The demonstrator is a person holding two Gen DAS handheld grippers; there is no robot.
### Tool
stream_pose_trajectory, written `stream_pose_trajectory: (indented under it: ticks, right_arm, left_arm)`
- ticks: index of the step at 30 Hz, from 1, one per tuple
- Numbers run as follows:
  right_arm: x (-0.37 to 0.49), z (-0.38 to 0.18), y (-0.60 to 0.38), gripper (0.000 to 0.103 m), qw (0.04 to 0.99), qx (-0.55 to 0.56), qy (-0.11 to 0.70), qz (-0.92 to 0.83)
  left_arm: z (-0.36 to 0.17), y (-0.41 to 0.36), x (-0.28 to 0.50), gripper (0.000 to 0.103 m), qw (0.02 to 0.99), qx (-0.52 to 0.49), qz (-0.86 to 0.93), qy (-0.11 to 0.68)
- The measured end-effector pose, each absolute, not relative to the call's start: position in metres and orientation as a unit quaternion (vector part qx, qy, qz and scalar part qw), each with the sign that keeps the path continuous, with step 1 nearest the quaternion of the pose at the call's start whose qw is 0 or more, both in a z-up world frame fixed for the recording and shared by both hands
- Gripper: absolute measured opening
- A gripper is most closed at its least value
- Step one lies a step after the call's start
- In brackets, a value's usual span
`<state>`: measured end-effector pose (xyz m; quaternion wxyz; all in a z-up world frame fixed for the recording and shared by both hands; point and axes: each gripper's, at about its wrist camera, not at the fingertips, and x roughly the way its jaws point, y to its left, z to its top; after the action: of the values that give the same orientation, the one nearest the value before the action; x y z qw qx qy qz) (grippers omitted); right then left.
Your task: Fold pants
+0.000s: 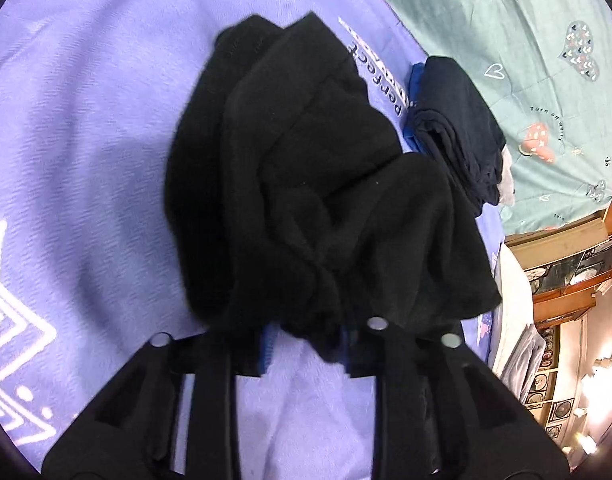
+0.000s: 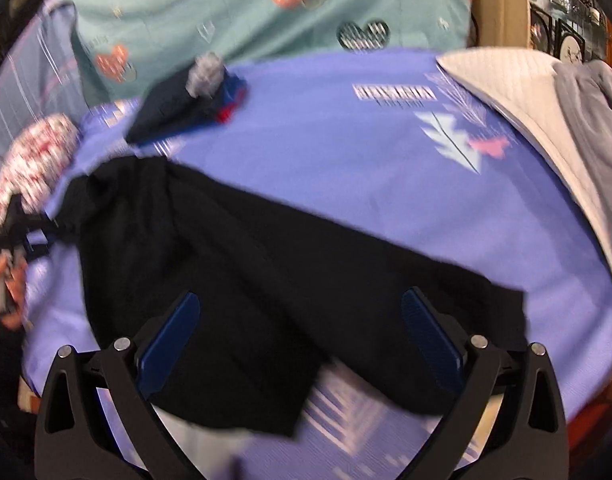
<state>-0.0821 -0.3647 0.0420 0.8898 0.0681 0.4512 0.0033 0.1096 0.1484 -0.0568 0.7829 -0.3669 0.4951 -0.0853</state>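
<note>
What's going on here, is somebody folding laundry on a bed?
Yes. A person with a gripper in each hand is folding black pants spread on a purple bedsheet. The left gripper has pinched a bunched end of the pants. The right gripper hovers open over the other end, gripping nothing. A stack of folded clothes sits beside the pants, near a teal blanket.

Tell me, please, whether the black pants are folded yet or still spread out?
Not folded: the black pants lie stretched lengthwise across the purple sheet, bunched at the waist where the left gripper pinches them.
</note>
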Motion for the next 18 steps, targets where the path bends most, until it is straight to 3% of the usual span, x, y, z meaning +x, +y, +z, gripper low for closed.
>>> stream_pose_trajectory:
  ticks: [1, 2, 4, 5, 6, 7, 8, 10, 18]
  right_arm:
    - [-0.088, 0.037, -0.367, 0.101, 0.881, 0.061, 0.469, 0.002]
    - [-0.095, 0.031, -0.367, 0.101, 0.871, 0.060, 0.487, 0.011]
    - [-0.101, 0.021, -0.361, 0.101, 0.859, 0.062, 0.507, 0.026]
    - [-0.100, 0.015, -0.358, 0.099, 0.854, 0.065, 0.515, 0.033]
    - [-0.099, 0.010, -0.354, 0.086, 0.850, 0.064, 0.521, 0.037]
    - [-0.095, 0.004, -0.348, 0.052, 0.845, 0.061, 0.530, 0.045]
    - [-0.091, 0.000, -0.343, 0.028, 0.839, 0.059, 0.538, 0.056]
    - [-0.083, -0.004, -0.334, 0.011, 0.842, 0.046, 0.533, 0.064]
    - [-0.103, 0.073, -0.380, 0.006, 0.891, 0.099, 0.436, 0.077]
  left_arm:
    - [-0.057, 0.148, 0.111, 0.040, 0.783, -0.368, -0.088, 0.494]
    - [-0.056, 0.146, 0.114, 0.057, 0.782, -0.375, -0.092, 0.489]
    - [-0.052, 0.141, 0.119, 0.068, 0.778, -0.389, -0.105, 0.482]
    - [-0.050, 0.138, 0.120, 0.059, 0.783, -0.380, -0.106, 0.481]
    - [-0.047, 0.136, 0.120, 0.043, 0.788, -0.371, -0.108, 0.478]
    - [-0.043, 0.135, 0.118, 0.014, 0.795, -0.360, -0.114, 0.474]
    - [-0.039, 0.139, 0.114, 0.014, 0.796, -0.367, -0.120, 0.466]
    - [-0.026, 0.149, 0.103, 0.011, 0.808, -0.367, -0.117, 0.446]
    - [0.071, 0.236, 0.015, 0.009, 0.864, -0.366, -0.102, 0.332]
